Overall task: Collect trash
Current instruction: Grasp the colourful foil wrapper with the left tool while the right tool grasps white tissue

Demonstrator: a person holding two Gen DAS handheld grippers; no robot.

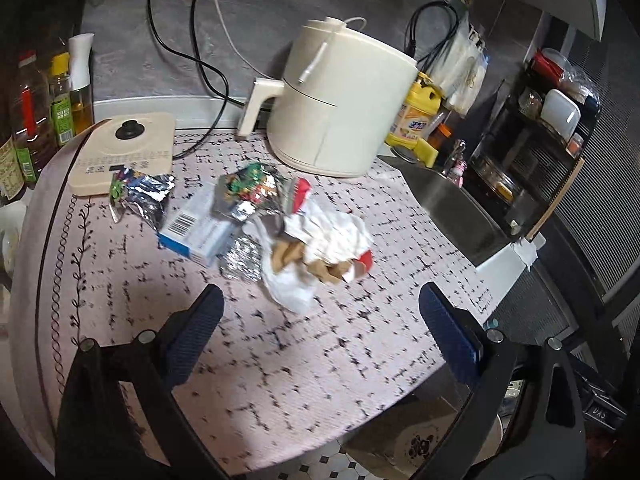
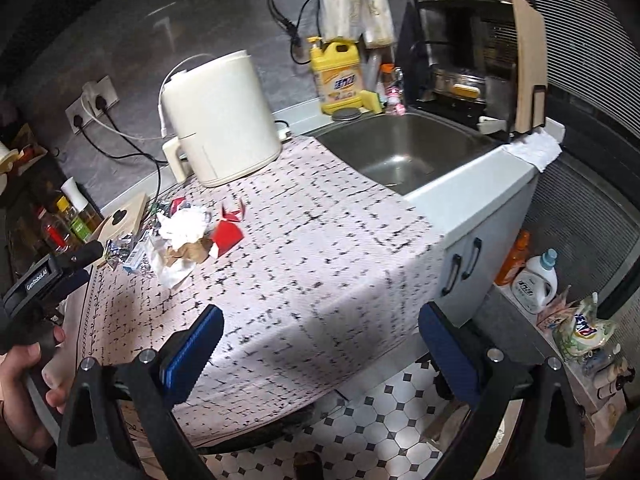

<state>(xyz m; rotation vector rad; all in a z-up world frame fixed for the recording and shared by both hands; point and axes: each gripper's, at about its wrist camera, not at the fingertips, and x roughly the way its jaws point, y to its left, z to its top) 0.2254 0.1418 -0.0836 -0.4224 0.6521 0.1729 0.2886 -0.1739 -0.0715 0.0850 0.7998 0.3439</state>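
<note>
left gripper: my black two-finger left gripper with blue ribbed pads [image 1: 320, 336] sits at the bottom of the left wrist view, jaws spread wide, nothing between them. I'd say it's lined up on the trash pile so the gap can close over it.

right gripper: black two-finger right gripper with blue pads [image 2: 320, 352], bottom of its frame, jaws also spread and holding nothing. It hangs near the counter's front edge, so I guess it's on standby.

cloth: pinkish woven countertop cloth with black dash marks [image 1: 304, 368], flat and grippy-looking; thin wrappers may be hard to get under.

white bag: soft crumpled white plastic bag with brown paper scraps [image 1: 296, 280], frame centre, nearest trash to the left pads.

tissue: crumpled white tissue wad [image 1: 340, 236] just behind it, light and squashy, touching a red paper scrap [image 1: 362, 264].

box: blue-and-white cardboard box with a barcode [image 1: 196, 232], left of centre, rigid.

wrappers: shiny crinkled foil snack wrappers [image 1: 144, 196], behind the box.

air fryer: smooth cream plastic air fryer [image 1: 340, 100], upper centre, standing clear of the pile.
</note>
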